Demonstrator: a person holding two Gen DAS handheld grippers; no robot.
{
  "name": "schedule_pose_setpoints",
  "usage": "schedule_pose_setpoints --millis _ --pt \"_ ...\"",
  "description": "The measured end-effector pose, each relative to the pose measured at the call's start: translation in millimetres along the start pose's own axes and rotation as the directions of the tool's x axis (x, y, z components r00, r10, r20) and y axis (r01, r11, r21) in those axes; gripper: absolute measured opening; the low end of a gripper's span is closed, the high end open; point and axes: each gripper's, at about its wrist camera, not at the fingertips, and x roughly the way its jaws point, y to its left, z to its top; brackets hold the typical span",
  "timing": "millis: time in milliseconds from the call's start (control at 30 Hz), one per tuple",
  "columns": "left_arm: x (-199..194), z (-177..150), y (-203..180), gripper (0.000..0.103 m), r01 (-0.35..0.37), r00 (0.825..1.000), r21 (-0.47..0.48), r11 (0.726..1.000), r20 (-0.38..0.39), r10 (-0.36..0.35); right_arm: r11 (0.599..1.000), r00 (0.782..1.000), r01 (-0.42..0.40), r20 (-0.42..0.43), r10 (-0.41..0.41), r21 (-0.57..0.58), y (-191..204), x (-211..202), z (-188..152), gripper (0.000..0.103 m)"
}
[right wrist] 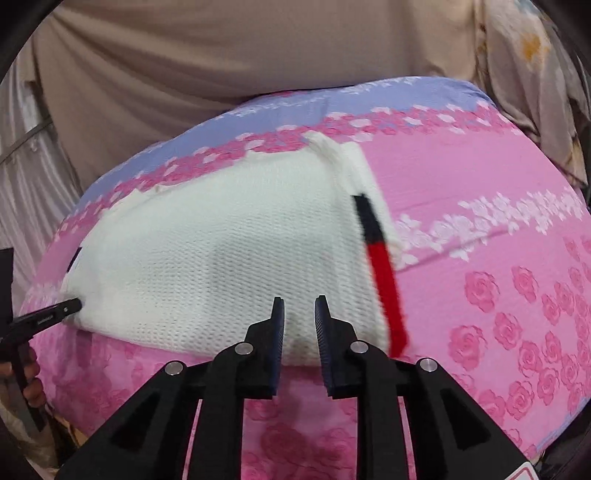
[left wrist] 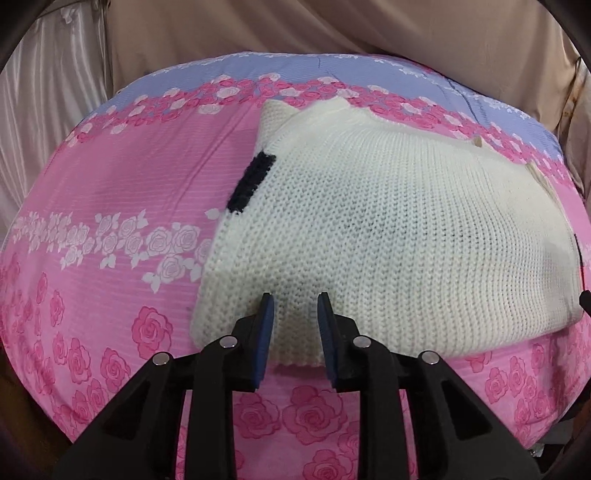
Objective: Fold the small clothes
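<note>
A pink bedsheet printed with roses and banded in lavender covers the whole work surface, with beige draped cloth hanging behind it toward twelve o'clock. On the sheet lies a cream knitted garment, spread flat and occupying the centre to three o'clock region of the left wrist view, and the centre to nine o'clock region of the right wrist view. A short navy knitted stripe marks the garment's edge toward ten o'clock in the left view; in the right view a navy-and-red stripe runs down its edge toward three o'clock. The left gripper, black with blue pads, sits at six o'clock over the garment's near hem; its fingers stand apart, and the knit lies between them without being pinched. The right gripper, of the same build, sits likewise at six o'clock over the near hem, fingers parted slightly and not clamping the fabric. At nine o'clock in the right view, part of a hand is visible at the frame edge.
</note>
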Motion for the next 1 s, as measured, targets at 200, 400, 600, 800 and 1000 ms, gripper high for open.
schedule_pose_setpoints --millis 200,400,600,800,1000 --pt "-10 -4 11 0.024 0.030 1.000 -0.036 0.999 -0.005 -0.030 0.998 0.999 0.051 -0.011 -0.051 -0.020 8 5 -2 0.020" --pt "-36 14 34 0.041 0.005 0.995 -0.099 0.995 0.097 0.005 0.990 0.995 -0.067 0.069 0.076 -0.125 68 -4 41 0.022" --pt "-15 35 50 0.041 -0.068 0.992 -0.158 0.985 0.090 0.083 0.973 0.993 -0.111 0.011 0.115 -0.201 129 47 68 0.022" --pt "3 42 52 0.041 -0.079 0.994 -0.179 0.981 0.062 0.091 0.970 0.998 -0.054 -0.027 0.049 -0.237 150 98 63 0.023" --pt "13 47 49 0.055 -0.088 0.993 -0.173 0.981 0.062 0.100 0.964 0.999 -0.040 0.009 0.044 -0.262 149 98 59 0.024"
